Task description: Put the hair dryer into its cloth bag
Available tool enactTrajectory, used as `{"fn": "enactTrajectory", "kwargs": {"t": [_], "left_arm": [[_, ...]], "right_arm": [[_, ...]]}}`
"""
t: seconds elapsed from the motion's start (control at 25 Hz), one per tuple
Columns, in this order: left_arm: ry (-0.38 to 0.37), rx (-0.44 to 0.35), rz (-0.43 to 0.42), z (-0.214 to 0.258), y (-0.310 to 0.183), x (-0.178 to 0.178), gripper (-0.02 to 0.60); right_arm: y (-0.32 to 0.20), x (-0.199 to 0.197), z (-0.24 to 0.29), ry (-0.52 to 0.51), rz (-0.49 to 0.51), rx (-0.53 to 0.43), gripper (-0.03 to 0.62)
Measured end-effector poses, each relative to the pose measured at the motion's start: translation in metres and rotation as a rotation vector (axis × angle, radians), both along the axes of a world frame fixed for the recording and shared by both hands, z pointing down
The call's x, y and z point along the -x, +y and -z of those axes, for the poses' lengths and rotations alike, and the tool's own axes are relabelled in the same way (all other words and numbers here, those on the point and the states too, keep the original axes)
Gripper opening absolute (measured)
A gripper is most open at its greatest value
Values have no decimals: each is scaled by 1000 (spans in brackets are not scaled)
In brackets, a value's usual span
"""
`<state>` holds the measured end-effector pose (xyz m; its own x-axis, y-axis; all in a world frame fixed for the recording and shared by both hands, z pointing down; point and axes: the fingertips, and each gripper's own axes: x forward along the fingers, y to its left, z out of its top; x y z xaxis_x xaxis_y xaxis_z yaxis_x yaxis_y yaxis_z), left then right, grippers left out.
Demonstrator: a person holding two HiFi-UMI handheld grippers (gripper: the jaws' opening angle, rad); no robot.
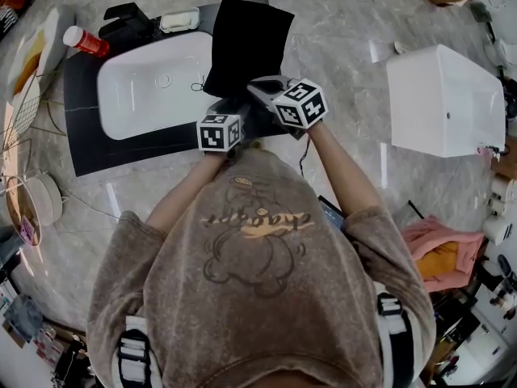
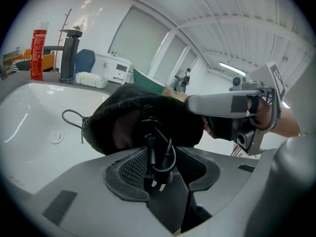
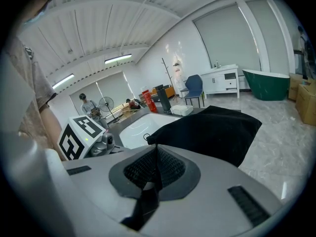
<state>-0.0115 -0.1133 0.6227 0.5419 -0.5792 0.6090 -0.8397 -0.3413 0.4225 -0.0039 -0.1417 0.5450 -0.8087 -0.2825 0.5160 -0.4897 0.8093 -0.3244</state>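
With the right tool (image 3: 154,169) pinching the cloth bag (image 3: 212,132) by its edge, the left tool (image 2: 160,174), pinching the cord (image 2: 149,147), should push it slowly deep inside.

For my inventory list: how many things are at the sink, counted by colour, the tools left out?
Black: 3 (bag, faucet, cord)
White: 2 (sink, small box)
Red: 1 (bottle)
Total: 6

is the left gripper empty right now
No, the left gripper view shows a bundled black power cord with its plug hanging between the jaws of the left gripper.
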Motion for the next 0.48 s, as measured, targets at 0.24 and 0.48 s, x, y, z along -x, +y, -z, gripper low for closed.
{"fn": "enactTrajectory", "kwargs": {"t": [0.24, 0.48], "left_arm": [[3, -19, 20, 2, -17, 0, 193], [3, -39, 37, 7, -34, -3, 193]], "right_arm": [[-1, 2, -2, 7, 8, 4, 11], [0, 2, 0, 5, 16, 6, 11]]}}
